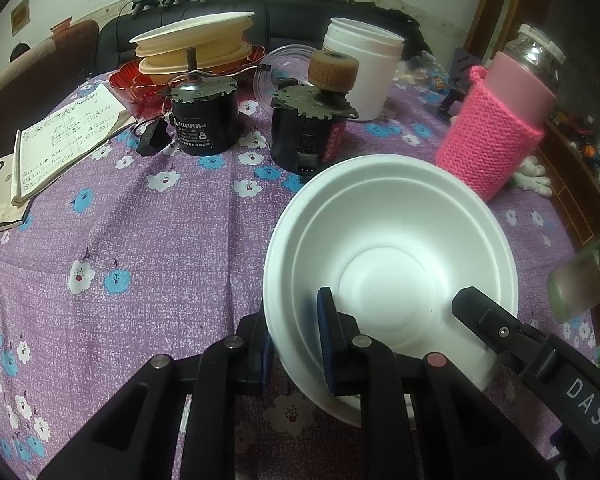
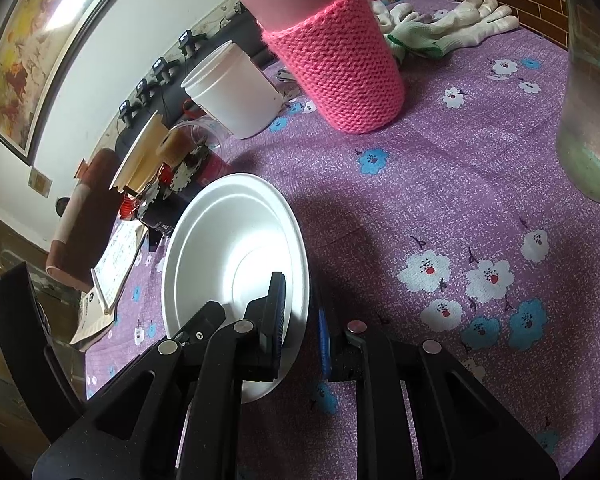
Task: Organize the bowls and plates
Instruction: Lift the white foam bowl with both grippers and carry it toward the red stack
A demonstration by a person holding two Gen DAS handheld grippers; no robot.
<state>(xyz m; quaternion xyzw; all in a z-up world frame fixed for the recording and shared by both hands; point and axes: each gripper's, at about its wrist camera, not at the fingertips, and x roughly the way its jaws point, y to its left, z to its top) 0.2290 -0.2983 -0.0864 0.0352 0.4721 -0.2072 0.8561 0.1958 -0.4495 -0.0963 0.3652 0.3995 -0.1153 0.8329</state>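
The round white foam bowl (image 1: 388,264) sits on the purple flowered tablecloth (image 1: 148,240), its rim pinched by both my tongs: left gripper (image 1: 296,340) clamps the near edge, right gripper (image 2: 300,320) the opposite. 2 black motors (image 1: 204,120) stand beyond.

Both wrist views look steeply down from close above the purple floral tablecloth (image 1: 148,248) — the left faces level, the right seems rolled sideways. They share the white bowl (image 1: 388,240) and pink knitted bottle (image 2: 340,60).
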